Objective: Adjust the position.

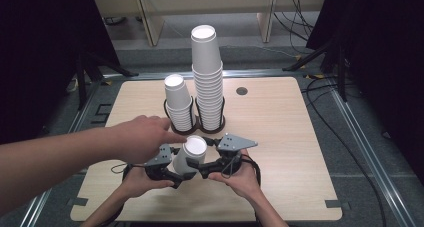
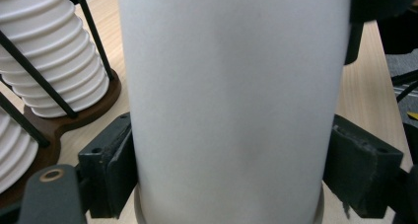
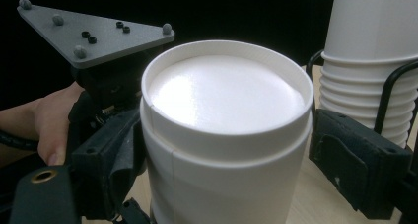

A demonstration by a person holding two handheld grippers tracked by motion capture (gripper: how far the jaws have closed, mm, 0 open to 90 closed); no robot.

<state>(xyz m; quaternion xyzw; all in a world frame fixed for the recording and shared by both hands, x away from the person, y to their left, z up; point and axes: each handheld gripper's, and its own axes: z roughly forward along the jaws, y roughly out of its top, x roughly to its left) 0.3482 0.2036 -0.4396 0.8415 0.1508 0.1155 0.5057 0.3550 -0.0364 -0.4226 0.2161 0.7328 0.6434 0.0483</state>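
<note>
Between matte black jaws, smooth white paper cup (image 1: 190, 154), upturned.

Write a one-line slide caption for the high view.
Both tools, left and right, flank an upside-down paper cup before two racked cup stacks.

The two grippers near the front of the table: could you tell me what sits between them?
An upside-down white paper cup stands between the left gripper and the right gripper, seen in the high view; each gripper view shows it between that gripper's jaws.
</note>
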